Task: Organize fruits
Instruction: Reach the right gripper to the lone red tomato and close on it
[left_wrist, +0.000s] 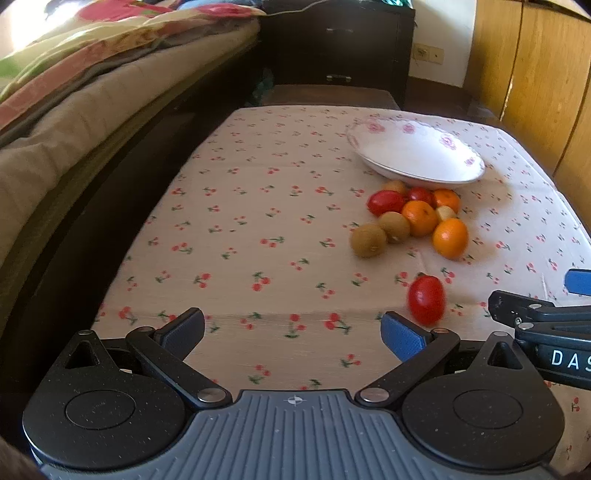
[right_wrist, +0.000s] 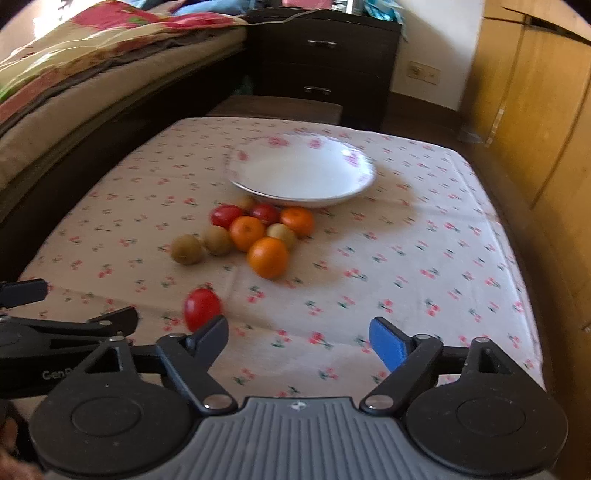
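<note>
A white floral bowl (left_wrist: 417, 155) (right_wrist: 303, 173) stands empty at the far side of the table. In front of it lies a cluster of fruit: oranges (left_wrist: 450, 238) (right_wrist: 267, 257), brown kiwis (left_wrist: 368, 240) (right_wrist: 187, 249) and red tomatoes (left_wrist: 385, 202) (right_wrist: 226, 216). One tomato (left_wrist: 426, 300) (right_wrist: 202, 308) lies apart, nearer to me. My left gripper (left_wrist: 293, 334) is open and empty over the cloth, left of that tomato. My right gripper (right_wrist: 299, 339) is open and empty, its left finger just in front of the lone tomato.
The table has a cherry-print cloth (left_wrist: 258, 229). A bed with a quilt (left_wrist: 74, 110) runs along the left. A dark dresser (left_wrist: 336, 44) stands behind, a wooden wardrobe (right_wrist: 535, 129) on the right. The right gripper's side shows at the left view's right edge (left_wrist: 543, 325).
</note>
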